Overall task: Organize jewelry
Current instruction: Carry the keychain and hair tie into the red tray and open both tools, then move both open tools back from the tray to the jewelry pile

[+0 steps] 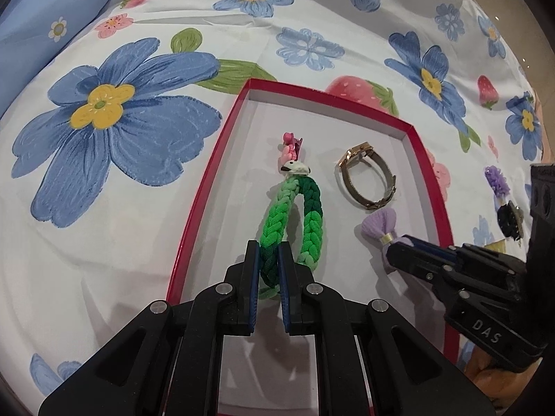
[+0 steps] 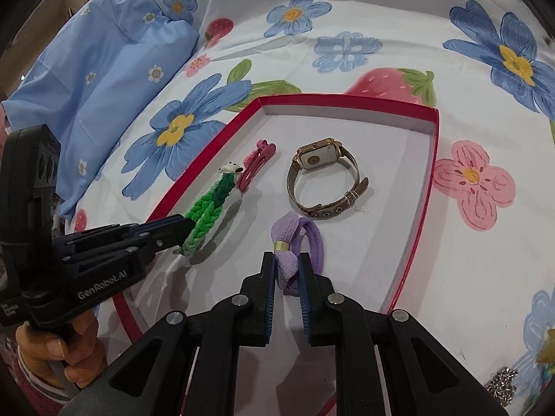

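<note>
Both grippers were down inside the red-rimmed box (image 1: 208,187) that lay on the flowered bedspread (image 1: 114,111). The left gripper (image 1: 267,270) was clamped on the near end of the green braided band (image 1: 295,222), low in the middle of the left wrist view, its far end with the little white charm (image 1: 295,168) reaching up toward the pink hair clip (image 2: 258,161). The right gripper (image 2: 288,277) was set around the lilac hair tie (image 2: 298,246) at its ruffled bow, low centre in the right wrist view — its pads stood close against the fabric, though I could not say how hard they pressed.

The gold watch (image 2: 324,176) lay on the box floor just above the lilac tie, strap buckled into a loop, apart from both grippers.

Both ties looked light and soft to me — they would sag and flop, not slip. The braid seemed thick enough to pinch anywhere along one strand; the charm end seemed the part to leave alone. The lilac tie was probably best taken at the bow or its pale band, where there was bulk. The watch looked the stiff, heavier, scratchable one; I would have taken it across the mesh strap, not the face.

At the right edge of the left wrist view more pieces, one purple and one dark, waited on the bedspread outside the box.
</note>
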### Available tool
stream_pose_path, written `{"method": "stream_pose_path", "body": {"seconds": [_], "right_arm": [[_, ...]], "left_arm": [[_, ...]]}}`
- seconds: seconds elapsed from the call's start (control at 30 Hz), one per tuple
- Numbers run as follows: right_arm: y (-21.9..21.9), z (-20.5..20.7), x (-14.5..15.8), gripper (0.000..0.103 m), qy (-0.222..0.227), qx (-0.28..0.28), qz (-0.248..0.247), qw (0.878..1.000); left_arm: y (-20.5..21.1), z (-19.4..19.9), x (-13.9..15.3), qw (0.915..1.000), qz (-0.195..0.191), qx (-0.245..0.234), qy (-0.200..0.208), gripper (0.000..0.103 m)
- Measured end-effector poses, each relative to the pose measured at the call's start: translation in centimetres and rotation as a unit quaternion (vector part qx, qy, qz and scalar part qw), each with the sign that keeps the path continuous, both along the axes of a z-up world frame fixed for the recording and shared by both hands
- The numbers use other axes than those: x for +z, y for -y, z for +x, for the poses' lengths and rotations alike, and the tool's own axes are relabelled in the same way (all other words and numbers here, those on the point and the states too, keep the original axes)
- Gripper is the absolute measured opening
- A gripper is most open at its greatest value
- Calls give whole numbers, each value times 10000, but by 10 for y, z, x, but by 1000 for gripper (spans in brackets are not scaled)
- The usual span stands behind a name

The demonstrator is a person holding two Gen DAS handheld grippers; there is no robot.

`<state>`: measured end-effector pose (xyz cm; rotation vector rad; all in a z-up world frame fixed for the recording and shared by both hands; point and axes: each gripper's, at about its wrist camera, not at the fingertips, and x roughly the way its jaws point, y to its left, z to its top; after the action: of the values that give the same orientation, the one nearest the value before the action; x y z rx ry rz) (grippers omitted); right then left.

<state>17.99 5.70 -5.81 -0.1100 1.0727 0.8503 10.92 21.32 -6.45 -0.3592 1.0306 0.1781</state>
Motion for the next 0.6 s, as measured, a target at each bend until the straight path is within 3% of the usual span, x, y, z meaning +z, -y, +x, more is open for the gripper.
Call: {"method": "stream_pose_path", "body": {"seconds": [0.33,0.47,0.6], "right_arm": [[2,-1,3,27,-81,2,153,9999],[6,-4,10,27,-34,-18,241,9997],[13,-6,19,27,16,-65,370,9993]], "left_arm": [[0,-1,-3,10000,37,12,-60,11],[-1,-4,2,10000,71,39,-12,29],[-2,-9,8,9999,44,90,45,32]]}}
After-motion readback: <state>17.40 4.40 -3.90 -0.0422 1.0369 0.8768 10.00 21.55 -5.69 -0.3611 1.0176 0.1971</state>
